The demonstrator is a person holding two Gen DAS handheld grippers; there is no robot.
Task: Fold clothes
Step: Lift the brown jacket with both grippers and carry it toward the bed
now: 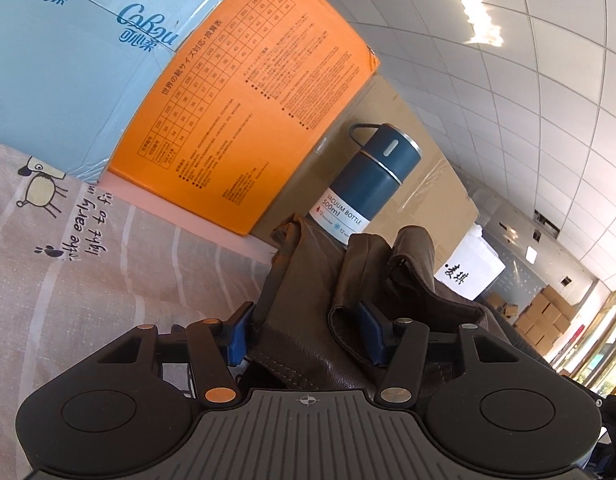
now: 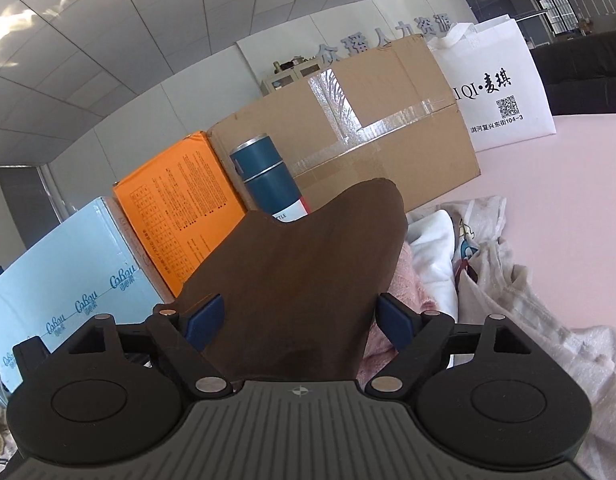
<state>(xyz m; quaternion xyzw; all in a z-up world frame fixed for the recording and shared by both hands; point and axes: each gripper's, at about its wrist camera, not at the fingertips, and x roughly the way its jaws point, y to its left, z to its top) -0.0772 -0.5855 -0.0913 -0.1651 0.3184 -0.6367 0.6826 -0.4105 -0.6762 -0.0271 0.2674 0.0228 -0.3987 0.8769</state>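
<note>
Both grippers are lifting one brown garment (image 1: 308,280) — it fills the lower centre of each wrist view, raised above the table. The left gripper (image 1: 303,334) has its fingers set fairly wide with bunched, stitched folds of the garment between them; the right gripper (image 2: 295,322) is likewise wide, with a smooth flap (image 2: 308,272) standing up between its fingers. Whether either pad truly pinches the cloth cannot be told.

This looks like the spreading step, before any fold. The next move likely calls for drawing the garment taut and laying it flat.

Writing: the bottle (image 1: 368,184) reads "VACUUM BOTTLE 500ml"; the blue box (image 1: 67,60), upper left, "CoRou"; the sheet (image 1: 67,260), "the early"; the white bag (image 2: 500,92), upper right — "QI·麦琪" and "104-3". The orange box (image 1: 235,112) carries a shoe-size chart.
</note>
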